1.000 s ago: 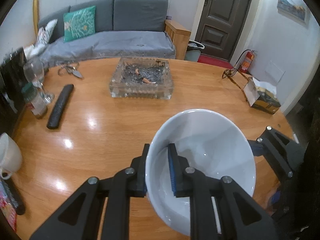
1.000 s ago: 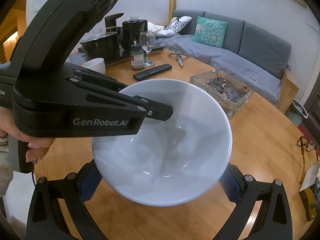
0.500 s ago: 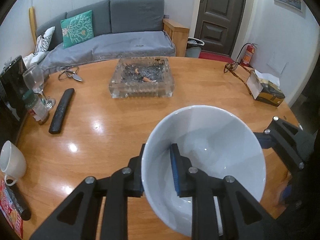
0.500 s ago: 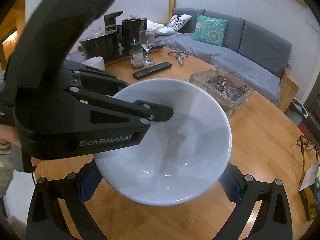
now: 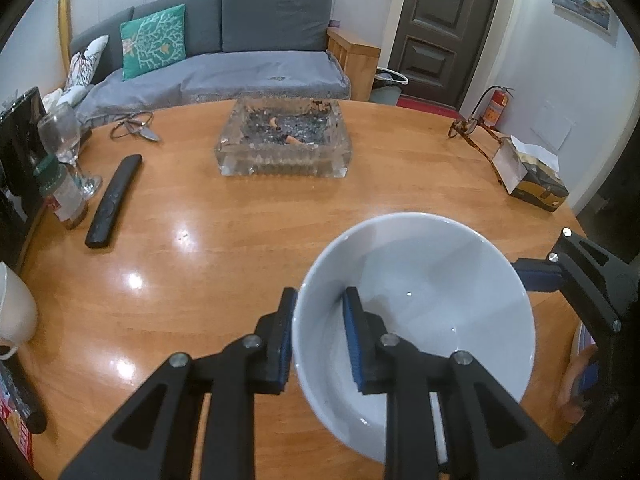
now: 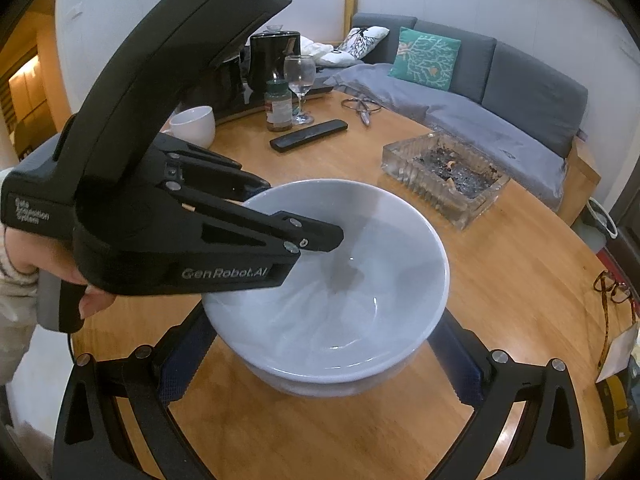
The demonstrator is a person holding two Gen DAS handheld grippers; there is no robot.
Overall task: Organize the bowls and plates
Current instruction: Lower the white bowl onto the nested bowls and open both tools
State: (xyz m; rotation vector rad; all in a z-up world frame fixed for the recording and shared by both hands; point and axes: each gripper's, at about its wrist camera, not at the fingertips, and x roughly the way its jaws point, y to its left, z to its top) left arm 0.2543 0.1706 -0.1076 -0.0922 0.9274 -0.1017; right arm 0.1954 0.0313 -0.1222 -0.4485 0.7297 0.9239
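A white bowl [image 5: 424, 312] sits low over the wooden table [image 5: 240, 240]. My left gripper [image 5: 320, 336] is shut on its near-left rim, one finger inside and one outside. In the right wrist view the bowl [image 6: 360, 304] seems to rest in a second white bowl beneath it, whose rim [image 6: 320, 388] shows below. My right gripper [image 6: 320, 368] is open wide, with its fingers on either side of the bowls and not touching them. The left gripper's body [image 6: 160, 200] fills the left of that view.
A glass ashtray [image 5: 284, 140] stands mid-table. A black remote [image 5: 114, 200], a wine glass [image 5: 66, 140], a jar [image 5: 60, 196] and a white cup [image 5: 12, 308] are at the left. Glasses [image 5: 472, 132] and a tissue box [image 5: 532, 180] lie at the right edge.
The left gripper has lowered the bowl between the right gripper's open fingers, onto what looks like a second bowl. The right gripper has stayed open and still.
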